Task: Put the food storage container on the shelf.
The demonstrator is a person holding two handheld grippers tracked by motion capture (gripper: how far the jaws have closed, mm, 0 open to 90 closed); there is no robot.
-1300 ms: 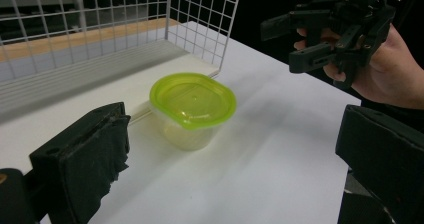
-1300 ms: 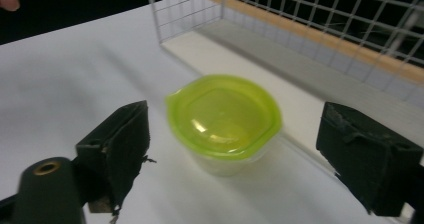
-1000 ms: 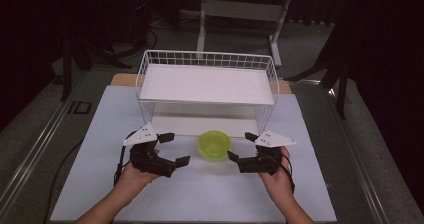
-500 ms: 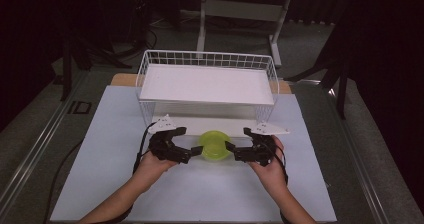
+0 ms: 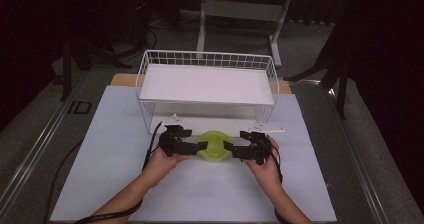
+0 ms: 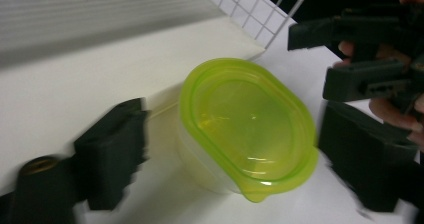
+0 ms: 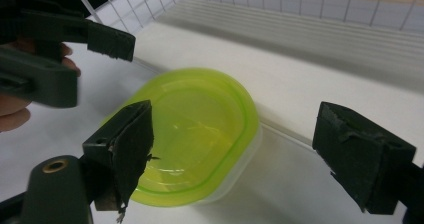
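1. White table cover [image 5: 110, 149]: spread across the tabletop, carrying everything else.
2. White wire rack [image 5: 207, 84]: standing at the far middle of the cover, flat white shelf on top, wire mesh rim around it, open space beneath.
3. Left hand [image 5: 162, 159]: reaching in from the bottom of the high view, wrapped around the left gripper [image 5: 197, 146], cable trailing back along the forearm.
4. Right hand [image 5: 265, 164]: mirrored on the other side, holding the right gripper [image 5: 229, 148].
5. Left gripper, in its own view [image 6: 232, 159]: jaws spread wide apart, one on each side of the container, neither pressed against it; slightly blurred.
6. Right gripper, in its own view [image 7: 247, 149]: jaws likewise spread wide, the container's near end lying between them, not clamped.
7. Container with a yellow-green lid [image 5: 213, 145]: sitting on the cover just in front of the rack's lower edge, between the two grippers; clear body, oval lid [image 6: 247, 124] closed on top, small tab at one end of the rim [image 7: 200, 134].
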